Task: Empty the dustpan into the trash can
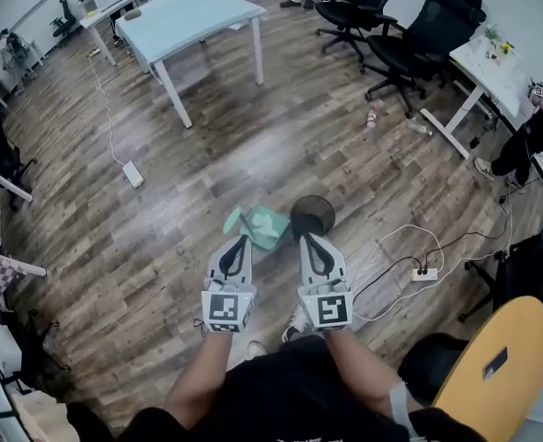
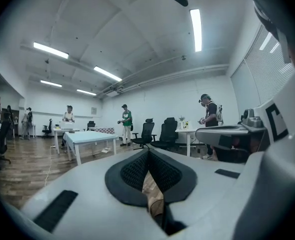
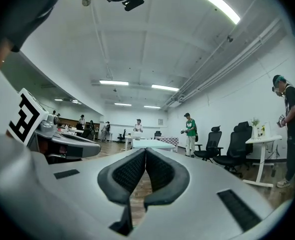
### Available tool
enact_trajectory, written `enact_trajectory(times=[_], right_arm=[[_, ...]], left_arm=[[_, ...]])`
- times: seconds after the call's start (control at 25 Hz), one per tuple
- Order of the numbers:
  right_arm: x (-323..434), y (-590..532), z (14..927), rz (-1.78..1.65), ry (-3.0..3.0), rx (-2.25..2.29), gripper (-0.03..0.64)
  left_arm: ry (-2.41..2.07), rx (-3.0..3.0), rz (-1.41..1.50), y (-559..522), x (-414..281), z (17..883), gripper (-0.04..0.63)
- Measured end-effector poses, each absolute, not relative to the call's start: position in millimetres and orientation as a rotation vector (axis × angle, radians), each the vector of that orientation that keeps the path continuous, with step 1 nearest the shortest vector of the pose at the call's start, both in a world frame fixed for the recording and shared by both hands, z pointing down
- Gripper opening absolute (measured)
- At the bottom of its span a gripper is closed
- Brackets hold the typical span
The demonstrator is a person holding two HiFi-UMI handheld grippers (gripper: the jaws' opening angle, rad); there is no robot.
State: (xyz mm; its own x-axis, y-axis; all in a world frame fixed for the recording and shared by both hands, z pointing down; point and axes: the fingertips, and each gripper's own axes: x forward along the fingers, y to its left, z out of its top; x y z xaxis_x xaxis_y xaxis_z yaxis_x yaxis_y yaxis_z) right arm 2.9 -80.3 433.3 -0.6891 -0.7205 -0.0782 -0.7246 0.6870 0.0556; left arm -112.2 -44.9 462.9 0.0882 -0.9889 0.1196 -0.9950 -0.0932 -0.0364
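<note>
Left gripper (image 1: 237, 238) jaws fully together, pads meeting at the tips, nothing between them; the same in the left gripper view (image 2: 148, 152), with only wood floor (image 1: 161, 228) visible through the slit behind the tips. Right gripper (image 1: 308, 238) also closed and empty, pads touching at the tips (image 3: 145, 150). Both are held side by side, pointing roughly level, touching nothing. Teal dustpan (image 1: 260, 226) lies on the floor just ahead, between the two gripper tips, just beside the left side of the dark round trash can (image 1: 312, 214). Can't tell if pan and can touch. In the head view the right gripper tip overlaps the can's near rim and the left tip covers the pan's near edge; the pan's contents can't be made out. In both gripper views the grey gripper bodies block the floor close ahead, so only the far room shows: white table (image 2: 90, 136), office chairs (image 3: 227, 146), people standing. Yellow rounded panel (image 1: 492, 366) at lower right is cut off by the frame, unclear what it is.
</note>
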Motion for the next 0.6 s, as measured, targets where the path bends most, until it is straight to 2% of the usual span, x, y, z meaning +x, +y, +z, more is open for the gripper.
enact_trajectory(times=[0.6], right_arm=[[-8,-167,454,0.058,2.891,-1.147,0.023]], left_arm=[[-2.068,2.232,0.284,-123,-115,472,0.020]])
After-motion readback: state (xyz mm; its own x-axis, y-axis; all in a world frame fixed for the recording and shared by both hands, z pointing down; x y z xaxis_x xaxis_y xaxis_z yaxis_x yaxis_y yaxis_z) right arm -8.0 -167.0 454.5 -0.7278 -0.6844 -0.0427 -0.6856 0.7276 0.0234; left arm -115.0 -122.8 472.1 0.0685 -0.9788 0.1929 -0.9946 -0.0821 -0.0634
